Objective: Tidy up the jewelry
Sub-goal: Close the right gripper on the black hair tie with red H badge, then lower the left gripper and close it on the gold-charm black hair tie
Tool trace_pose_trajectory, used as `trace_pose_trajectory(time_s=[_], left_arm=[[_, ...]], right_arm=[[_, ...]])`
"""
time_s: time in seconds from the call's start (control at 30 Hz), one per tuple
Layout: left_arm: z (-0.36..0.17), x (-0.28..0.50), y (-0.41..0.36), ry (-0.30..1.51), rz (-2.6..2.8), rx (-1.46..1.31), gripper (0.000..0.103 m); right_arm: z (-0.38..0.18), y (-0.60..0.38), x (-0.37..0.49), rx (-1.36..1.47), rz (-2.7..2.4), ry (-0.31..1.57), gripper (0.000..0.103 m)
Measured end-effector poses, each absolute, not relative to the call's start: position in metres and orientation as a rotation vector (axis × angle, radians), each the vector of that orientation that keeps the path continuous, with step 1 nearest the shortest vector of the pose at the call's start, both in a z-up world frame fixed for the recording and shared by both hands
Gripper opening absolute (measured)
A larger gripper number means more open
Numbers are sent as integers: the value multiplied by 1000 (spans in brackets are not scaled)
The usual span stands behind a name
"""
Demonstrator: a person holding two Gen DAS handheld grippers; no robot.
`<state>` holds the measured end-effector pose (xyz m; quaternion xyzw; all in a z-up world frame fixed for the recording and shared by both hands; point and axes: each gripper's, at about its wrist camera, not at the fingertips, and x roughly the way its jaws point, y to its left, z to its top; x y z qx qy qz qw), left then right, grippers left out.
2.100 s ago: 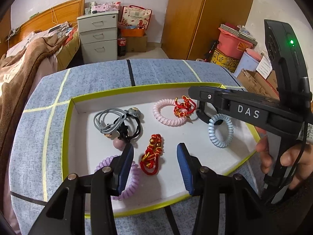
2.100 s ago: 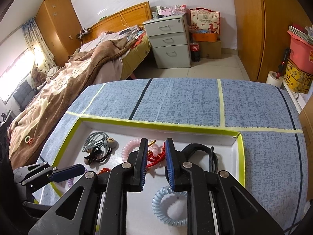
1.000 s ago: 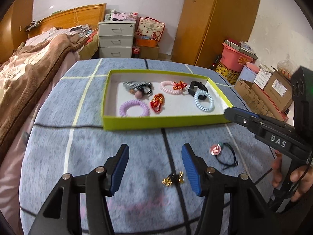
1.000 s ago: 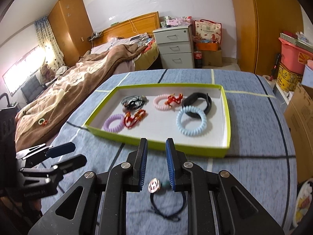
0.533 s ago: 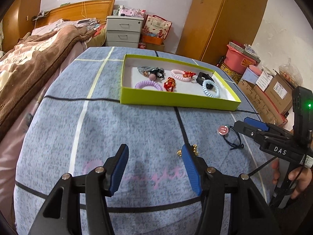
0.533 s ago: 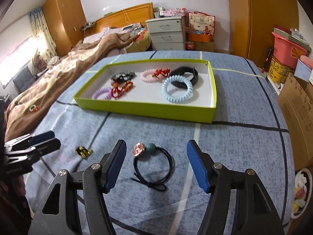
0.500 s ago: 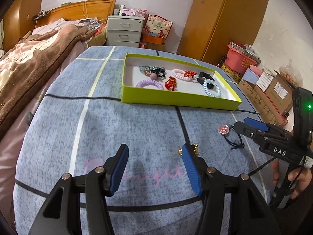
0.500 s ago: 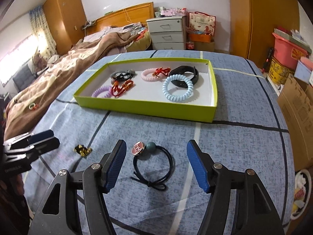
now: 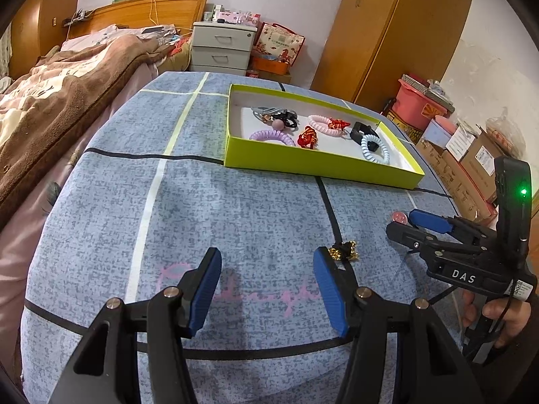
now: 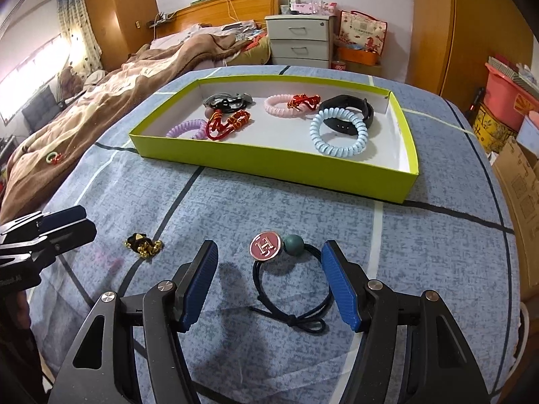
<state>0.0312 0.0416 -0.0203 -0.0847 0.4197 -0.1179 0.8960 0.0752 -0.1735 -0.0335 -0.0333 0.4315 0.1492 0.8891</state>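
Observation:
A lime-green tray (image 10: 269, 163) (image 9: 320, 165) on the blue tablecloth holds several hair ties and bracelets, among them a light blue coil (image 10: 338, 133) and a red knot charm (image 10: 229, 123). A black hair tie with a pink round charm and a green bead (image 10: 289, 276) lies on the cloth between the fingers of my open right gripper (image 10: 269, 282). A small gold and black piece (image 10: 143, 245) (image 9: 343, 249) lies on the cloth, just beyond the right fingertip of my open, empty left gripper (image 9: 267, 284). The right gripper also shows in the left wrist view (image 9: 414, 225).
A bed with a brown blanket (image 10: 84, 101) runs along the table's left side. Grey drawers (image 10: 298, 40) and a wooden wardrobe (image 10: 448, 27) stand behind. Boxes and a pink bin (image 9: 421, 107) crowd the floor to the right. The table edge is close below both grippers.
Both grippers pulled back from the tray to the near part of the table. The right gripper opened and now straddles the black hair tie; the left stayed open.

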Motion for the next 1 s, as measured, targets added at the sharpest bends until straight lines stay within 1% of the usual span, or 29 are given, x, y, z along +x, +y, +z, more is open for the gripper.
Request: trace_pose_trajectory(time_s=[0.1,0.13,0.2,0.23,0.4,0.43,0.5,0.57,0.63,0.7,0.73,1.0], left_arm=[[-21,34,40,876,-245,-174,59],[-21,34,39,878,-248,-173,59],[-21,35,38,880,-251,-171,59],[-21,35,37,880,-253,-171,59],[-22,37,31,887,-263,-160,59],[-22,37,30,888,-266,-158,59],[-23,37,28,891,-273,-153,59],[-23,37,27,894,-274,-151,59],[-23,37,25,897,-275,-145,59],[-23,37,23,899,-281,-141,59],[-23,36,22,899,-285,-139,59],[-22,40,5,903,-334,-101,59]], right_arm=[[-35,-170,76,-87,301,895,64],[-35,-170,77,-92,295,895,62],[-35,-170,77,-105,267,890,52],[-35,-172,77,-104,258,888,45],[-33,-179,76,-67,264,886,41],[-33,-179,76,-68,262,886,39],[-32,-179,76,-75,261,884,33],[-32,-179,75,-81,261,884,23],[-31,-181,74,-75,262,883,21],[-31,-184,74,-71,258,883,12],[-31,-184,75,-75,257,884,4],[-25,-191,69,-53,285,864,3]])
